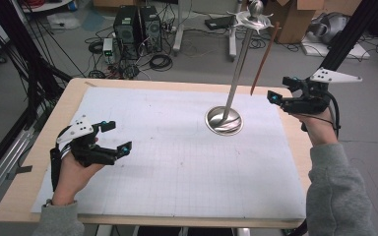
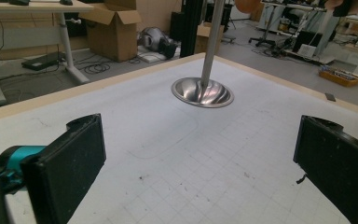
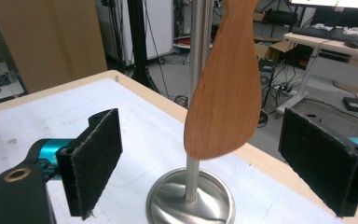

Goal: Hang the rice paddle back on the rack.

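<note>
White gridded table point(image 1: 177, 162), steel stand point(image 1: 224, 119), wooden spatula point(image 1: 265, 58) (hanging)

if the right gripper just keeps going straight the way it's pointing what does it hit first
Most likely the wooden spatula hanging from the metal stand: in the right gripper view its blade sits between the open jaws of the right gripper, in front of the pole. Depth is unclear, so how near it hangs is a guess.
</note>
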Available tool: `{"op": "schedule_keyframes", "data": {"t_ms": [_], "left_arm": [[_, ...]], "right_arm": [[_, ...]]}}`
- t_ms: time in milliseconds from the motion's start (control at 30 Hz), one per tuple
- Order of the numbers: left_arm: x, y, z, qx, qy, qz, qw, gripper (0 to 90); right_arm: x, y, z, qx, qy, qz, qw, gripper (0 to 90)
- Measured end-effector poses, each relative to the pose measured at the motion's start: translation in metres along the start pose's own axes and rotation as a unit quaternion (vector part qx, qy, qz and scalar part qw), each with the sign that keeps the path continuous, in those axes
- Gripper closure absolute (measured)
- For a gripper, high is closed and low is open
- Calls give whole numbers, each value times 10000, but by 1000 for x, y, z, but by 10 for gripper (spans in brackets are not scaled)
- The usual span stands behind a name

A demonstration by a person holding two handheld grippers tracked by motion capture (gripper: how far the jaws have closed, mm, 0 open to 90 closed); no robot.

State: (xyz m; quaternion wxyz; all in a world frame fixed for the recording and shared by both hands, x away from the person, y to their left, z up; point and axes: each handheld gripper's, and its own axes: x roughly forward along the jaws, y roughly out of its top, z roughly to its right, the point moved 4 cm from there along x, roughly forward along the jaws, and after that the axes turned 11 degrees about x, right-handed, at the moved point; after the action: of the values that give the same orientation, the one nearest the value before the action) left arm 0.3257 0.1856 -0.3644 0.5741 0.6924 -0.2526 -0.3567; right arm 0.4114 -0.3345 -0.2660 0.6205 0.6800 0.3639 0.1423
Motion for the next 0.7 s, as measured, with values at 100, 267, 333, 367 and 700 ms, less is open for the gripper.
{"op": "schedule_keyframes", "data": {"t_ms": [100,267,333,367,700], "left_arm": [[0,0,0,21,12,11,10000,26],[1,0,-1,8,-28,58,10000,26],[3,0,-1,13,-58,71,10000,26],[3,0,0,22,-57,66,10000,26],[4,-1,-1,-6,-36,56,10000,26]], "right_arm": [[-1,-7,-2,-16,20,-32,10000,121],[0,-18,-8,-21,143,-2,9999,122],[1,-21,-10,-20,152,-15,9999,121],[2,-23,-11,-22,163,-11,9999,121],[-3,-47,-18,57,129,-38,9999,121]]}}
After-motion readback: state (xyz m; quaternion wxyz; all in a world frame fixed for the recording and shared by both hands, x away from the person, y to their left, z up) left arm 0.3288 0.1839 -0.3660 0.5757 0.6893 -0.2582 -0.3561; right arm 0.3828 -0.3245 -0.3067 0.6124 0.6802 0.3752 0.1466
